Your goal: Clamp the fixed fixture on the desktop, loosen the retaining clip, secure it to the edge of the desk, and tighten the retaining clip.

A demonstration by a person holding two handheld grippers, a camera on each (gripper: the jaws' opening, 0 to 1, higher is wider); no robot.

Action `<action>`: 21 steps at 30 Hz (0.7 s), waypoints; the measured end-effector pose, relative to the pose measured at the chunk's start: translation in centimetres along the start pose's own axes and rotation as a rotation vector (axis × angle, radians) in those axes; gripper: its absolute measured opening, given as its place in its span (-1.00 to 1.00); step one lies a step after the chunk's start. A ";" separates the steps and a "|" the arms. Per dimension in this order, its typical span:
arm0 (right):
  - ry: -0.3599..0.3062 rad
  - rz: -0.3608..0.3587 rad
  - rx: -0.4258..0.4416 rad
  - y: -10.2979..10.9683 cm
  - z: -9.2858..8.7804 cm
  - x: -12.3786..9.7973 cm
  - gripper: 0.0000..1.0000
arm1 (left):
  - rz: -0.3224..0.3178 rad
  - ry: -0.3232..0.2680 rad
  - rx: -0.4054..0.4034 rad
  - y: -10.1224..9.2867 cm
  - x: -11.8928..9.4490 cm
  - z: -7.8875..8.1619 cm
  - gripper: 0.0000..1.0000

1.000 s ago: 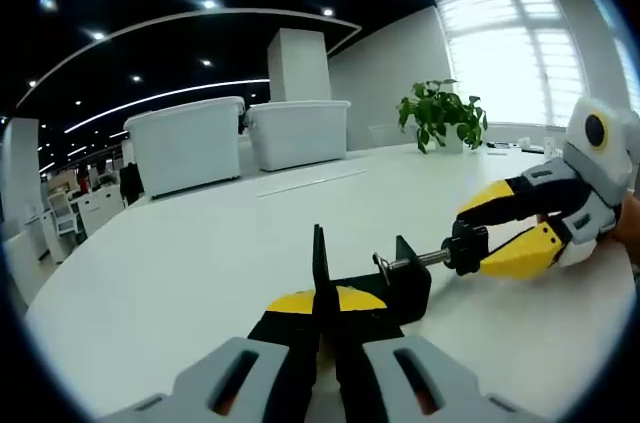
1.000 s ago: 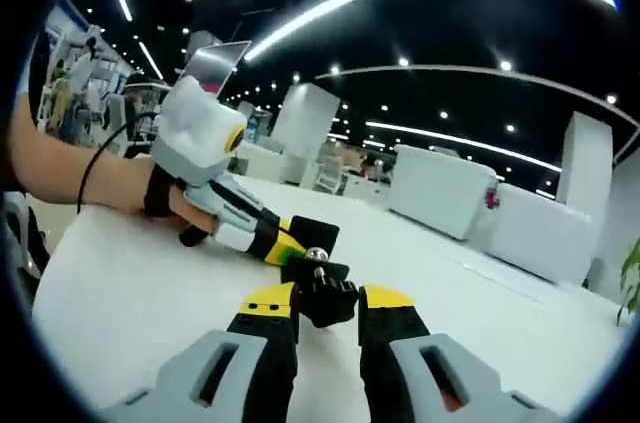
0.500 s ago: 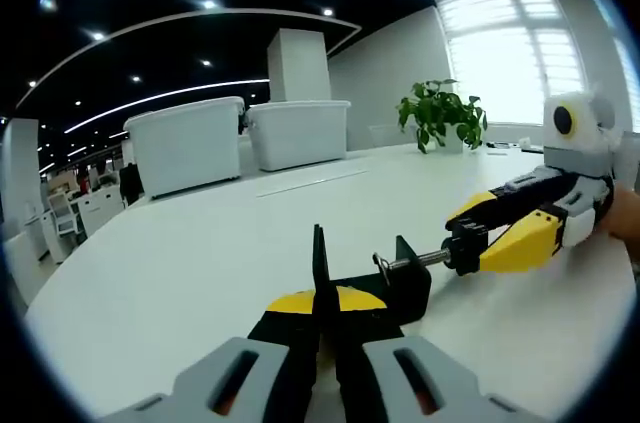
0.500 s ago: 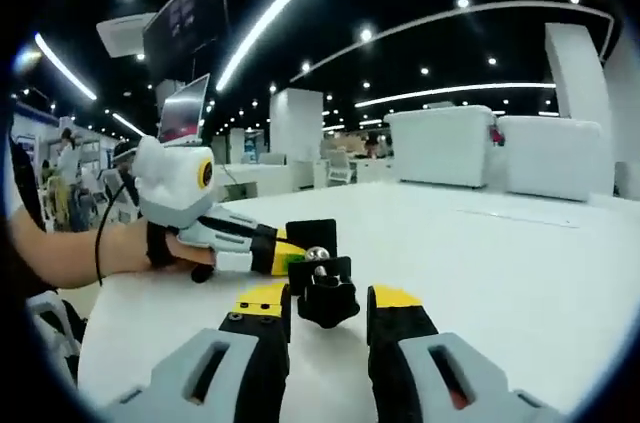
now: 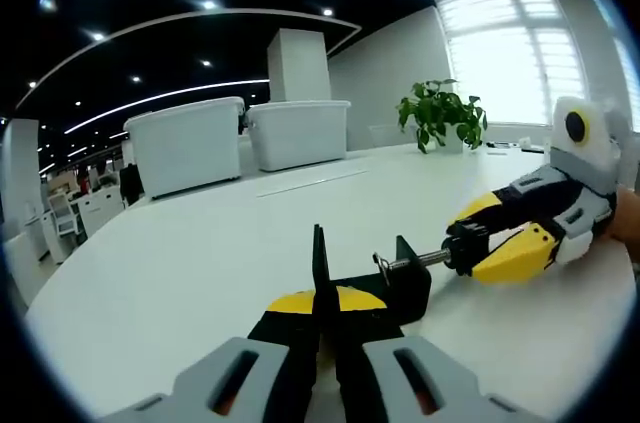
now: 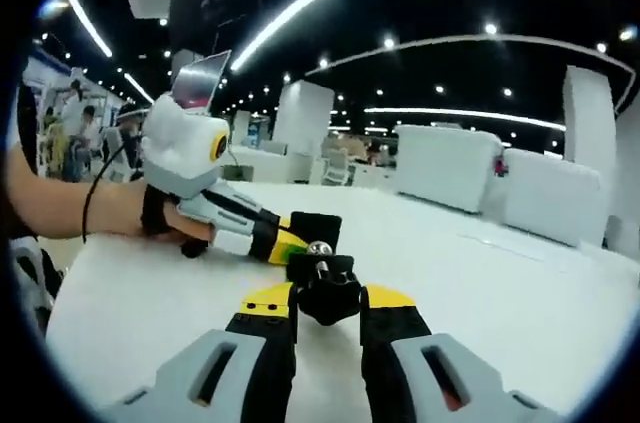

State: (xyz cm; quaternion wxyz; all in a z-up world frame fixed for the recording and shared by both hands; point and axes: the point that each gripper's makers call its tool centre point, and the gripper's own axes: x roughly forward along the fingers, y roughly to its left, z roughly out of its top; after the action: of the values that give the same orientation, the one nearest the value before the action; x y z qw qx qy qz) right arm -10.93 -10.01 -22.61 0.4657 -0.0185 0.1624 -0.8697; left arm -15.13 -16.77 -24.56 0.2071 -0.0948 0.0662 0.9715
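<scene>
**Gripping both ends of the clamp**

Holding the clamp flat on the white tabletop, the left claw is closed narrow on the thin upright plate at the clamp's near end; the plate stands pinched between the yellow-tipped jaws. The right claw reaches in from beyond the screw, its jaws closed on the black knob at the screw's outer end. In the right gripper view the knob sits squarely between the two jaws, touching both, with the screw's shiny tip just above it and the left claw past the clamp body.

The clamp looks like black metal: stiff, fairly heavy for its size, unlikely to bend or mark. The plate is narrow and smooth, so I judge it could twist in the left jaws if the knob resists; a firm squeeze low on the plate, close to the body, seems the safest hold. The knob is small and lobed, which should give the right jaws purchase for turning.

The clamp lies well in from the tabletop's edge, with two white bins and a plant far behind it.
</scene>
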 end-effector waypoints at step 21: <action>-0.001 0.004 0.264 -0.9 0.2 -0.4 -0.35 | -0.001 -0.001 0.001 -0.6 -0.5 -0.3 -0.88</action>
State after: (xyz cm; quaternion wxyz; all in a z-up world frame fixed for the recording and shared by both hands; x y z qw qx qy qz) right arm -11.36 -9.27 -22.16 0.4658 0.0429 0.0464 -0.8826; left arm -14.42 -16.48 -24.82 0.2077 -0.0945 0.0665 0.9713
